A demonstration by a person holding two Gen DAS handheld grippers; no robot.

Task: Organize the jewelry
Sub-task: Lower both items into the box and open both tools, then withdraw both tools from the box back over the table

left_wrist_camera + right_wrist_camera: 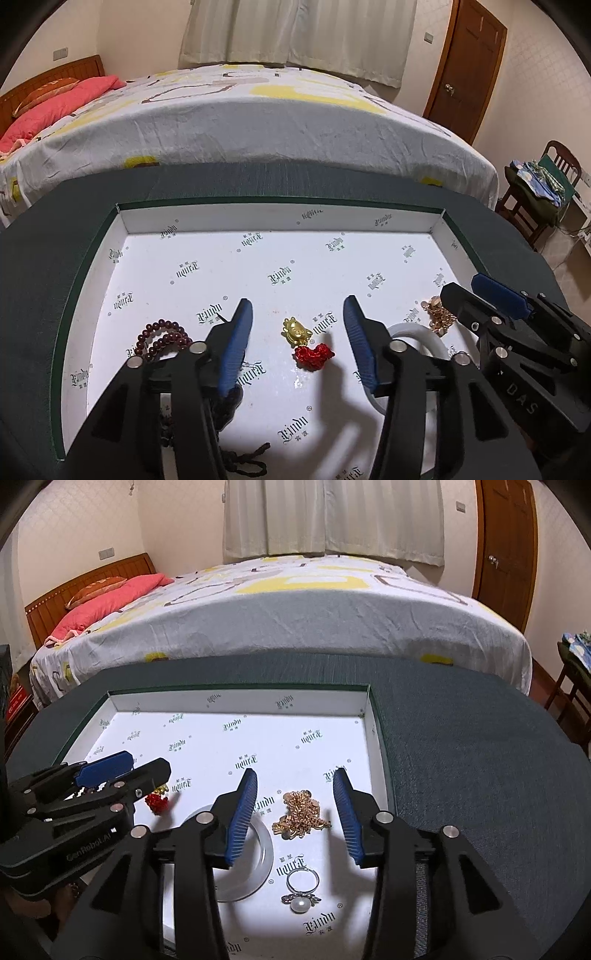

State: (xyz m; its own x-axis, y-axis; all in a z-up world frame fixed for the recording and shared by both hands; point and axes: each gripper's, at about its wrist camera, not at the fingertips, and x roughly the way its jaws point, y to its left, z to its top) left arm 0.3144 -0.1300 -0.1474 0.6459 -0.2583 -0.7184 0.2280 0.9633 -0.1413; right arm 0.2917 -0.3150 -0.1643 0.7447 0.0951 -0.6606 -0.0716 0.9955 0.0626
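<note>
Left gripper (297, 334) spread around the charm (300, 332); right gripper (295, 810) spread around the chain (300, 814). Risk: closing high snags only loose links.

We see the tray (92, 258) on the desk (461, 738), bed (258, 122) behind. In the tray, left to right: bead bracelet (162, 338), charm (301, 338), bangle (258, 853), chain (301, 812); ring (303, 886) before chain.

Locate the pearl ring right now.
In the right wrist view the pearl ring lies on the tray floor, nearest the camera, below the gold chain, right of the white bangle.
</note>
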